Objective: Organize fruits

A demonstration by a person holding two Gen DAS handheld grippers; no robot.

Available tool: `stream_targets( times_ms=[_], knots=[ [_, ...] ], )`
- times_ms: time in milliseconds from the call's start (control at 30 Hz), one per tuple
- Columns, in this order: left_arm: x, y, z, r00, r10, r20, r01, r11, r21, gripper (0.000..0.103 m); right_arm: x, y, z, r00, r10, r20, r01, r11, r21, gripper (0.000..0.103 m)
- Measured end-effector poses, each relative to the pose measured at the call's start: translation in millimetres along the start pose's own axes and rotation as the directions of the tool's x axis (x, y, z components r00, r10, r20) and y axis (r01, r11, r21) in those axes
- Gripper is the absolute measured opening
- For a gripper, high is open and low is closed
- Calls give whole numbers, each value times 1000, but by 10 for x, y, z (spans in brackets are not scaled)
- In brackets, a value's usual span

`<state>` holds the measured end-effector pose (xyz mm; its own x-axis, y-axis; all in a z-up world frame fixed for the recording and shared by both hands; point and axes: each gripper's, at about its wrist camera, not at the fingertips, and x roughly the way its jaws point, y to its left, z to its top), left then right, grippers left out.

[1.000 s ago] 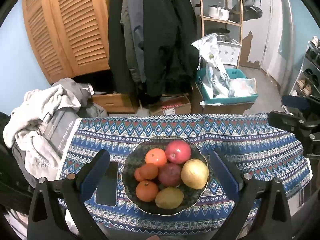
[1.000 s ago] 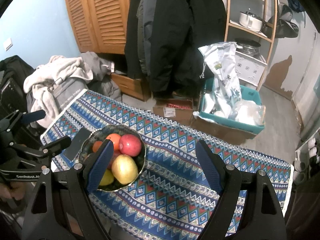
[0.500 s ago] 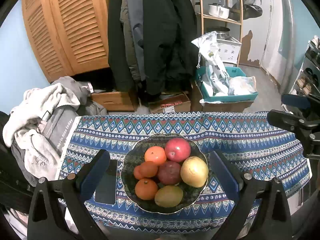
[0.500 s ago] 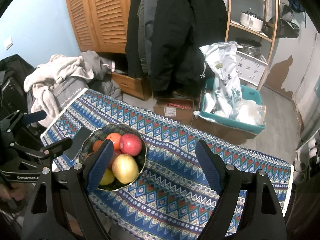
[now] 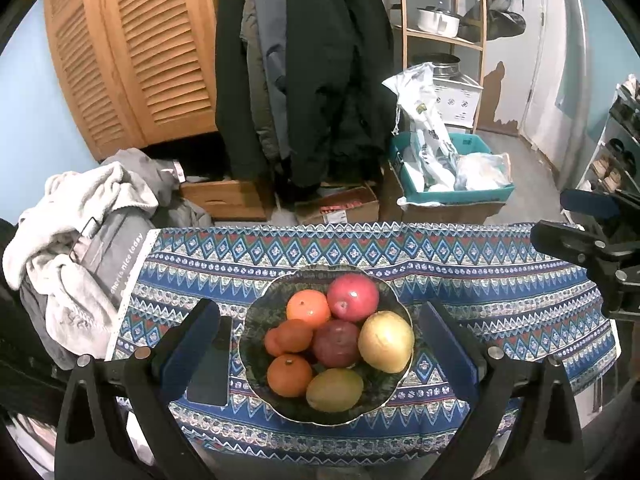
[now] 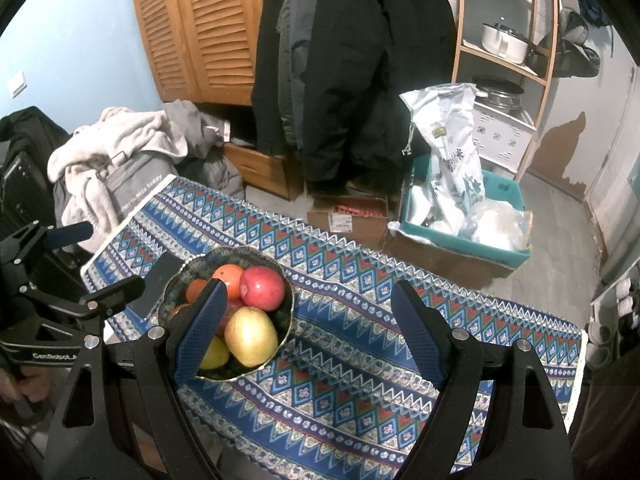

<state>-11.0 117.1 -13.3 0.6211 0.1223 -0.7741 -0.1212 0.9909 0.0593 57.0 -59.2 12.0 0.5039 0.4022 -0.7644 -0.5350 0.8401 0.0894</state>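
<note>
A dark patterned bowl [image 5: 256, 312] stands on the blue patterned tablecloth [image 5: 500, 300]. It holds a red apple [image 5: 353, 297], three oranges [image 5: 308, 309], a dark red fruit [image 5: 336, 343], a yellow fruit [image 5: 386, 341] and a green-yellow mango [image 5: 335, 389]. My left gripper [image 5: 320, 316] hovers above it, open, its fingers either side of the bowl and touching nothing. My right gripper [image 6: 308, 296] is open and empty over the cloth, to the right of the bowl [image 6: 236, 251]. Its left finger hides part of the fruit beside the red apple [image 6: 262, 288].
A dark phone [image 5: 210, 364] lies flat just left of the bowl. A pile of clothes [image 5: 80, 220] sits off the table's left end. Beyond the far edge are cardboard boxes [image 5: 344, 208], a teal crate [image 5: 452, 188], hanging coats and a shelf. A hand [image 6: 16, 384] holds the left gripper.
</note>
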Motion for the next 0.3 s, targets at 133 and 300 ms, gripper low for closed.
stream_targets(
  times_ms=[133,300],
  knots=[
    [-3,2,-3,1000,-4,1,4,1000,-1,101,2,-1,6,1000,0,0,0,1000,-1,83],
    [-6,4,-6,1000,-5,2,5,1000,4,101,2,-1,7,1000,0,-1,0,1000,-2,83]
  ],
)
